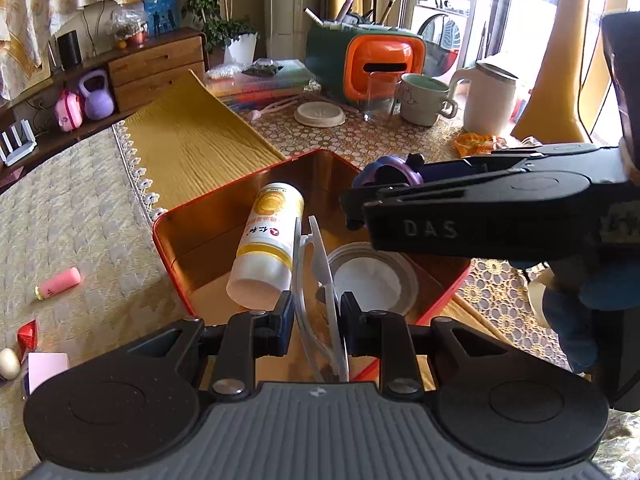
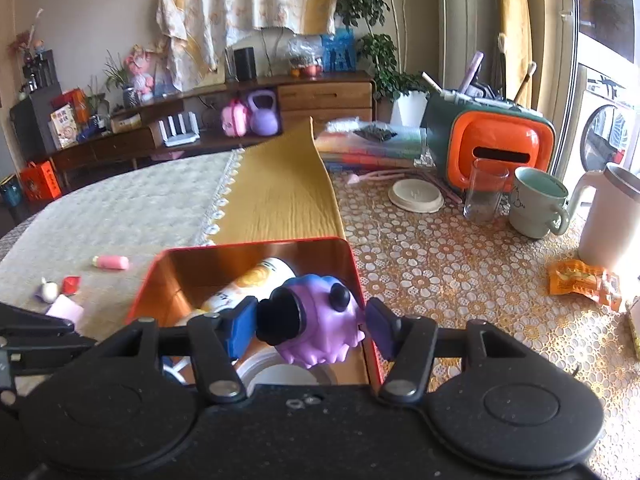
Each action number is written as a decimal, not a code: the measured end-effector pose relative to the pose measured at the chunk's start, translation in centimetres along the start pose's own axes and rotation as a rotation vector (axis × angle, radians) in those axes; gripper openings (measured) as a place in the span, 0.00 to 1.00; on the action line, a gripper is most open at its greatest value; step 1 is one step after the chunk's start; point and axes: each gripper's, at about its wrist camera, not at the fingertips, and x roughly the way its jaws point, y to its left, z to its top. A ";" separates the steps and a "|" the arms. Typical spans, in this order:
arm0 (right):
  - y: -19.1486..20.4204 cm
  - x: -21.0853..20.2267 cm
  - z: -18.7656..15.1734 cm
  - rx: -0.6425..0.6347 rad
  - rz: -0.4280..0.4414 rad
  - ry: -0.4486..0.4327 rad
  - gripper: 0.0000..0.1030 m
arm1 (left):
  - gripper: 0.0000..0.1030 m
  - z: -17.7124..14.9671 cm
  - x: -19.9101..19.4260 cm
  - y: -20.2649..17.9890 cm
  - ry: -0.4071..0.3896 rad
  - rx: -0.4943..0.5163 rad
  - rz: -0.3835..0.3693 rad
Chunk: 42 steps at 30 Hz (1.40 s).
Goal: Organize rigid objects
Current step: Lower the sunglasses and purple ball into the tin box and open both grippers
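Daylit room. Bright window [image 2: 608, 32] at right, washing machine [image 2: 604, 136] beyond the glass. Yellow curtain [image 2: 514, 20] beside window. Wooden sideboard [image 2: 324, 94] along far wall, patterned cloth [image 2: 248, 4] hanging above it. Potted plant [image 2: 376, 48] next to sideboard. Lace-patterned tablecloth [image 2: 440, 264] on table.

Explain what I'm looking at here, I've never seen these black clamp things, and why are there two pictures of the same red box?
There is no robot here. A person holds one black two-finger gripper in each hand, and each gripper has a wide-angle camera looking along its fingers, so you get two views of one scene.

In the left camera's picture, the left gripper is closed on clear plastic glasses above the red tin box. The box holds a yellow and white bottle lying down and a round white lid.

In the right camera's picture, the right gripper pinches a purple spiky toy over the same box. On the table behind stand a mug, a glass and a white jug.
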 end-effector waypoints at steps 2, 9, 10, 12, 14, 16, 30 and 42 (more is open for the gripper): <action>0.0 0.7 0.1 0.005 -0.002 0.012 0.57 | 0.24 0.0 0.5 0.2 0.009 -0.008 0.003; 0.0 2.5 0.2 0.009 0.000 0.043 0.57 | 0.24 0.1 1.5 0.4 0.024 -0.022 0.002; 0.1 2.7 0.2 0.008 -0.001 0.048 0.57 | 0.24 0.1 1.6 0.5 0.024 -0.024 0.004; 0.2 3.2 0.3 0.006 -0.002 0.056 0.57 | 0.24 0.1 1.8 0.6 0.028 -0.028 0.005; 0.3 3.6 0.3 0.002 -0.002 0.065 0.57 | 0.24 0.2 2.0 0.7 0.034 -0.035 0.009; 0.4 4.1 0.3 0.002 -0.008 0.078 0.57 | 0.24 0.3 2.3 0.9 0.042 -0.039 0.013; 1.2 4.7 -0.2 -0.010 0.006 0.112 0.58 | 0.24 -0.5 3.0 0.7 0.070 -0.015 0.022; 0.9 1.1 0.3 0.007 0.022 0.063 0.61 | 0.24 -0.6 0.8 0.5 0.025 -0.011 0.003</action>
